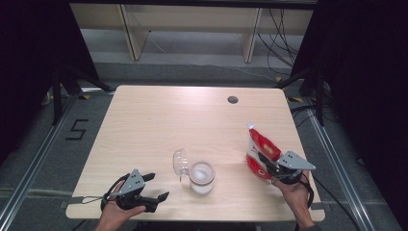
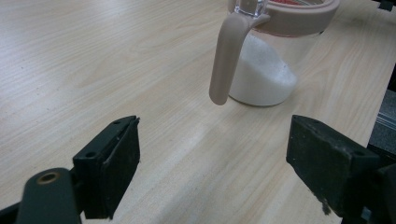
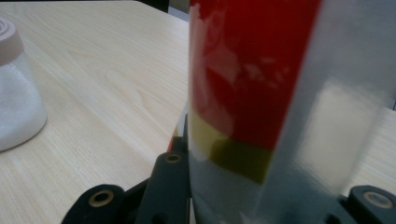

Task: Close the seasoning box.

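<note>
1. Jaws on my left gripper [image 1: 153, 186] stand wide apart with nothing between them; it sits in the lower left of the high view, low over the table [image 1: 144, 125], held by the left hand [image 1: 115, 214].
2. Looking along that gripper, I see both black pads [image 2: 114, 158] at the bottom corners and bare wood between them, the jar's beige handle [image 2: 227, 56] hanging above the gap.
3. Just right of it, at lower centre of the high view, stands the glass jar [image 1: 201, 177], part full of white grains, its clear lid [image 1: 180, 162] tipped open to the left.
4. Farther right, well apart from the jar, my right gripper [image 1: 263, 162] is clamped on the red and white pouch [image 1: 260, 147], which stands tilted near the table's right edge.
5. From the right gripper's camera the pouch [image 3: 261, 93] is pressed between the jaws; the jar [image 3: 16, 93] shows at the left edge.
</note>
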Demonstrator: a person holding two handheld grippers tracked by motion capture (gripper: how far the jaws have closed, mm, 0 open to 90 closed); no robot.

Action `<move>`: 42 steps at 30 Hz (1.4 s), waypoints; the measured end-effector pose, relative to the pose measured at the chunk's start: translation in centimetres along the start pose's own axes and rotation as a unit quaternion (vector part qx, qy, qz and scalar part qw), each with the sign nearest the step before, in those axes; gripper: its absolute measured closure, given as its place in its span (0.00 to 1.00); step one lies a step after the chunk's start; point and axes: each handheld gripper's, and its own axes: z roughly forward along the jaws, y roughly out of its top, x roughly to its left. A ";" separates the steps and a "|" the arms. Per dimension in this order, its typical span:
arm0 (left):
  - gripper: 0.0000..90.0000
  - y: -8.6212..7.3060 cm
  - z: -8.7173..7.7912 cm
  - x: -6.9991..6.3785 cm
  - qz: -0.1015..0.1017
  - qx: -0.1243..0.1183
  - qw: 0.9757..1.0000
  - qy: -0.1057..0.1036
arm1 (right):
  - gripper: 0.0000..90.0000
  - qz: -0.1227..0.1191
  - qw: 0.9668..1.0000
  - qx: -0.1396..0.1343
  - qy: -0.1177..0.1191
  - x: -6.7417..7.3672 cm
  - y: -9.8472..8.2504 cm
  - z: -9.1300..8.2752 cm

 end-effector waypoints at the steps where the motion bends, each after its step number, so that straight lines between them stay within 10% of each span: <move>1: 0.19 0.0 0.0 0.0 0.000 0.000 1.000 0.000 | 0.86 0.010 1.000 0.003 0.001 0.0 0.0 -0.1; 42: 0.19 0.0 0.1 -0.1 -0.005 -0.007 1.000 0.000 | 0.46 0.094 0.995 0.006 -0.023 1.9 -0.1 -4.3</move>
